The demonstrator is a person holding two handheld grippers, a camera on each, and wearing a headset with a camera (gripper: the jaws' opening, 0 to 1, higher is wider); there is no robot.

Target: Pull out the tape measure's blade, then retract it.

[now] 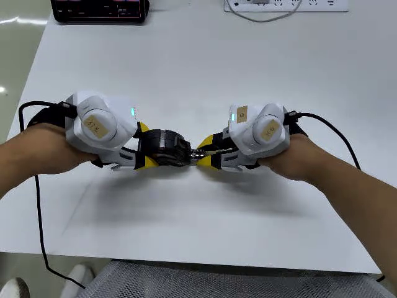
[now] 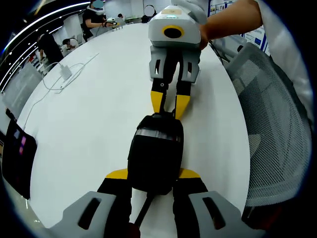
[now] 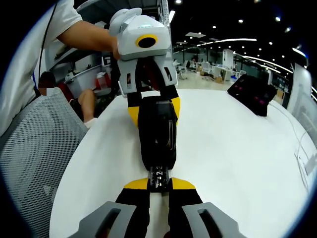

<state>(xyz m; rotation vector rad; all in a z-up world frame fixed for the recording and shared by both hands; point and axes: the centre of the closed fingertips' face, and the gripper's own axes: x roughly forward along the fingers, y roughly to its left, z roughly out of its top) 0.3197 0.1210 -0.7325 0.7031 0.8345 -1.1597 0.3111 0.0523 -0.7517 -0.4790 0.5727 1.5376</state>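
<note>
Tape measure with a black case is near the front middle of the white table, between the two grippers. I cannot tell if the case rests on the table or is a little above it.

In the head view, at the far left, a black cable goes down past the table edge. Next to it the left hand holds the left gripper. Its two yellow-tipped jaws are closed on the case, one on each side. The left gripper view shows the same grip: the tape measure sits between the jaws of the left gripper, and its mouth points away, toward the right gripper.

At the right end of the case is the metal end hook of the blade, just beside the case mouth. The right gripper is pinched on this hook. In the right gripper view the end hook is between the nearly closed jaws of the right gripper, with the tape measure directly behind it. The right hand holds this gripper.

At the far edge of the table a black device lies on the left and a white power strip on the right.
</note>
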